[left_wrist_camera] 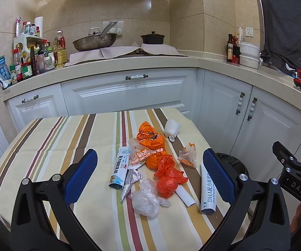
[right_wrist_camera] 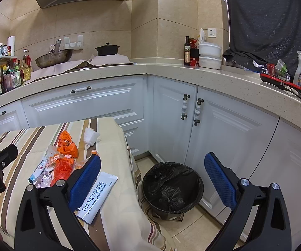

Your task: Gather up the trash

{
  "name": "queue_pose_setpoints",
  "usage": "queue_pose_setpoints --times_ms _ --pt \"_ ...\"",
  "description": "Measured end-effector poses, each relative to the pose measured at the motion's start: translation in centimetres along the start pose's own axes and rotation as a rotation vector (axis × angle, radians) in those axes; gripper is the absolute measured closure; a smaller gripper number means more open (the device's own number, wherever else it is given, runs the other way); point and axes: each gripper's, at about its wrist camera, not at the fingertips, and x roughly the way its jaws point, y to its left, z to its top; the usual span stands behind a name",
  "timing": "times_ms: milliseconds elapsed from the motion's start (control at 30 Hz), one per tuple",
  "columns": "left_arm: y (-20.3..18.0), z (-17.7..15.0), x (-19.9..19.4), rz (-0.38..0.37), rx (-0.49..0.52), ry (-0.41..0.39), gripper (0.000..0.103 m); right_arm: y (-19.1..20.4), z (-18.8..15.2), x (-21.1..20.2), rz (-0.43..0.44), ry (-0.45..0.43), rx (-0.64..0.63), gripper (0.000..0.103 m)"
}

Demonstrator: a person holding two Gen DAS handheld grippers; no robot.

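A pile of trash lies on the striped table (left_wrist_camera: 46, 146): orange plastic bags (left_wrist_camera: 167, 177), a clear plastic bag (left_wrist_camera: 146, 198), a white and blue box (left_wrist_camera: 120, 168), a foil blister pack (left_wrist_camera: 130, 181), a crumpled white cup (left_wrist_camera: 172, 128) and a white DHA milk powder sachet (left_wrist_camera: 207, 192). My left gripper (left_wrist_camera: 150, 173) is open and empty, above the pile. My right gripper (right_wrist_camera: 152, 179) is open and empty, over the table's right edge, with the sachet (right_wrist_camera: 97, 196) by its left finger. A bin with a black liner (right_wrist_camera: 171, 186) stands on the floor right of the table.
White cabinets (right_wrist_camera: 213, 125) stand close behind and right of the bin. The counter (left_wrist_camera: 129, 62) holds a wok, a black pot, several bottles and white containers. The right gripper's body (left_wrist_camera: 292, 167) shows at the right of the left wrist view.
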Motion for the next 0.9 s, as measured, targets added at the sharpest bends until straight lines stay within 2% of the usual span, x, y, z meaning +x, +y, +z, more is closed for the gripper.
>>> queue_pose_setpoints --times_ms 900 --pt "-0.03 -0.48 0.58 -0.007 -0.010 0.007 0.004 0.12 -0.22 0.08 -0.004 -0.001 0.000 0.006"
